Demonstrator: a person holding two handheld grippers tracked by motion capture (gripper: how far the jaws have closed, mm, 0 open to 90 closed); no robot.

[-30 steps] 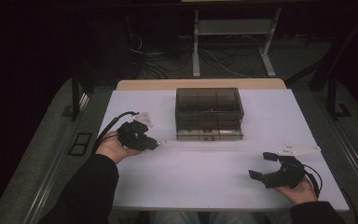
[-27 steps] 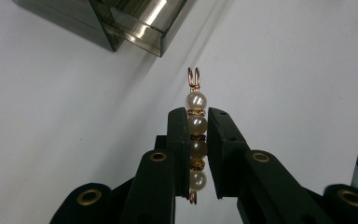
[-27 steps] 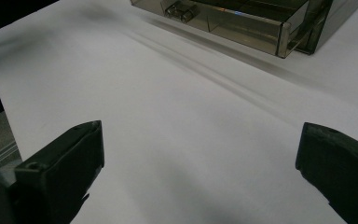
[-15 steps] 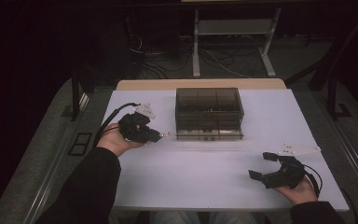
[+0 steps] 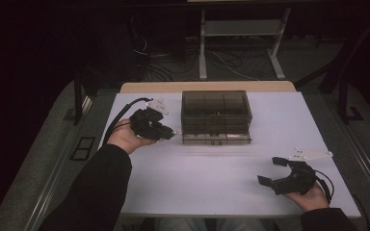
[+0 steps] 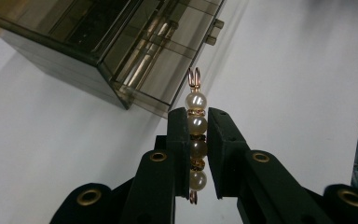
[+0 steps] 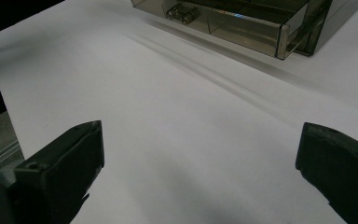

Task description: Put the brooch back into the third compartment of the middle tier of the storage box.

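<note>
My left gripper point(image 6: 196, 140) clamps a pearl bead pin point(image 6: 196, 140) just beside the smoky drawer box point(image 5: 216, 115). My right gripper point(image 5: 278, 171) rests well apart with jaws spread wide, holding nothing, on the white table point(image 5: 197, 183).

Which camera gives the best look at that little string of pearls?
The left gripper view: the pearl piece sits close up, clamped between the left gripper jaws, near the smoky drawer box. In the high view it is a tiny glint.
</note>
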